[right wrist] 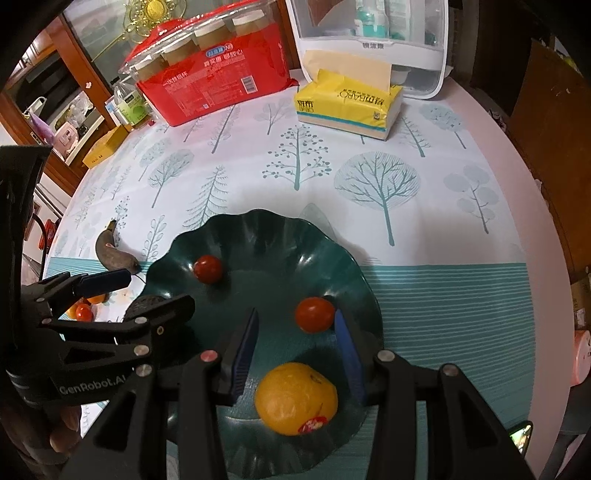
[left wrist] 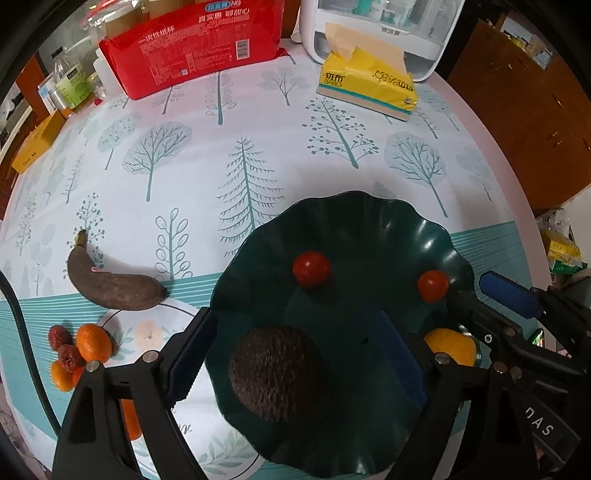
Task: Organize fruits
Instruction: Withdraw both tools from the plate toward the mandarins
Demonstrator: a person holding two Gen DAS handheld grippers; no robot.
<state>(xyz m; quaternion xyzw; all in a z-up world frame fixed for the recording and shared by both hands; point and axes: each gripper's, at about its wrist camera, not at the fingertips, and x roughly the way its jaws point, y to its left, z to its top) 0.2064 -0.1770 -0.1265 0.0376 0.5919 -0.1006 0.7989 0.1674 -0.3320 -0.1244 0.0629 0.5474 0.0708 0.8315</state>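
A dark green wavy bowl holds a brown avocado, two red tomatoes and an orange. My left gripper hangs open above the avocado, its blue pads wide of it on both sides. My right gripper is open over the orange, and a tomato shows between its tips, touching neither. On the cloth left of the bowl lie a blackened banana, small oranges and dried red dates. Each gripper appears in the other's view.
At the table's far side stand a red package, a yellow tissue pack, a white appliance and bottles. A yellow box sits at the left edge. A black cable runs down the left. Tree-print cloth lies between.
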